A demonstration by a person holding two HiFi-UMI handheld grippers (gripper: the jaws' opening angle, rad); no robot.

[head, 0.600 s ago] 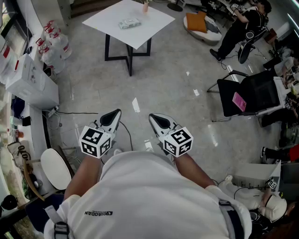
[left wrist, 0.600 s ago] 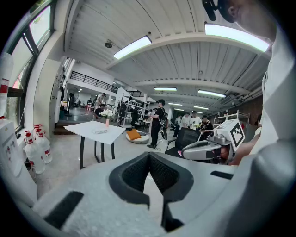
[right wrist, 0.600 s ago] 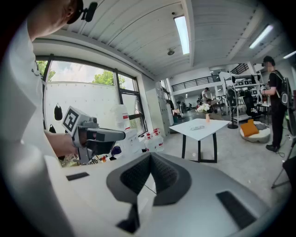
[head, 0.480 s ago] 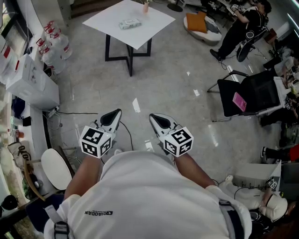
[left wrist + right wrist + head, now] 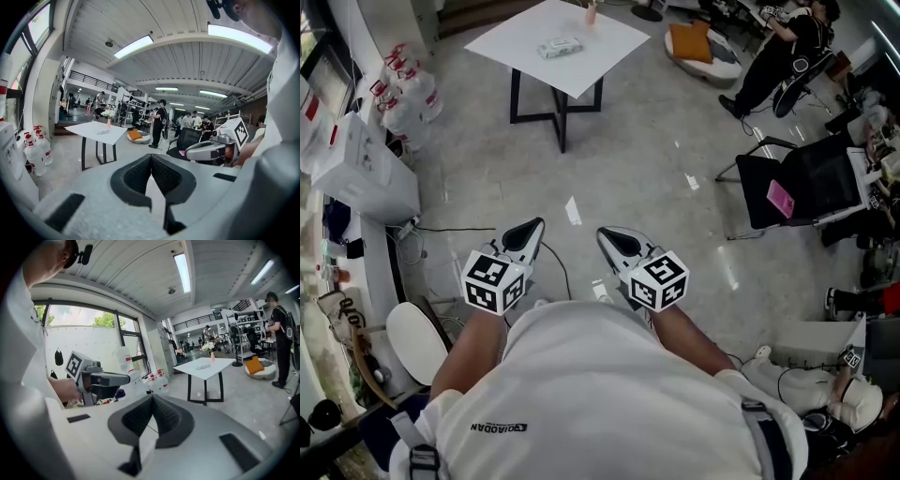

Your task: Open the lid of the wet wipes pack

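Held low at the bottom centre of the head view, just ahead of the white shirt [image 5: 600, 394]: left gripper [image 5: 528, 234] and right gripper [image 5: 614, 242], side by side, each clenched tip to tip on nothing. Far off at the top centre: one wet wipes pack [image 5: 560, 47], flat on one white table [image 5: 614, 42], well apart from both grippers. Lies with its long axis roughly left to right across the frame, right end tipped slightly upward; lid side too small to tell. Near the table's far corner, one small pink vase [image 5: 592, 11]. Between grippers and table, only grey floor [image 5: 628, 178]. Upper left: at least three water bottles [image 5: 403, 89] beside a white box [image 5: 356, 169]. Right side: one black chair [image 5: 797, 178] carrying a pink item [image 5: 780, 201]; upper right, one orange cushion [image 5: 692, 42] and one person in black [image 5: 778, 56].
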